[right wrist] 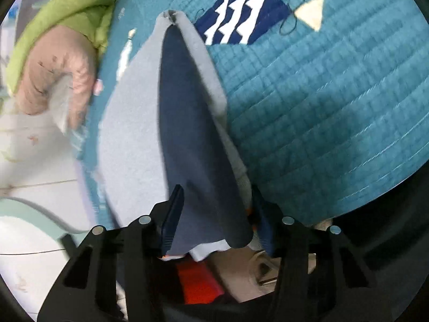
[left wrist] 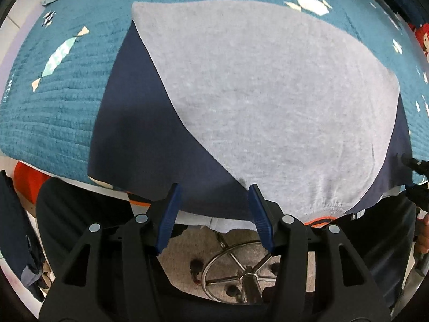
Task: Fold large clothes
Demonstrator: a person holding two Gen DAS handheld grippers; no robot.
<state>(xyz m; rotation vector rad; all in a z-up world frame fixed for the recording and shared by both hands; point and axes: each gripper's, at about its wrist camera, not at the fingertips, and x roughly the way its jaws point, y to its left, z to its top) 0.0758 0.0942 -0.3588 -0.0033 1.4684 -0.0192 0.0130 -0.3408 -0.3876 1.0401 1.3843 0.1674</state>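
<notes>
Garment (left wrist: 268,102), grey over navy, lies lengthwise away from left gripper (left wrist: 214,214), whose jaws stand apart; right gripper (right wrist: 217,214) is also apart, around its raised edge.

The grey-and-navy knit garment (left wrist: 268,102) lies on the teal quilted blanket (left wrist: 53,112), its near hem overhanging the edge at 6 o'clock. The chrome swivel stool base (left wrist: 241,273) stands below, beneath that hem. In the right wrist view, a green-and-pink plush cushion (right wrist: 61,53) sits at 10 o'clock beside the garment (right wrist: 128,123).
</notes>
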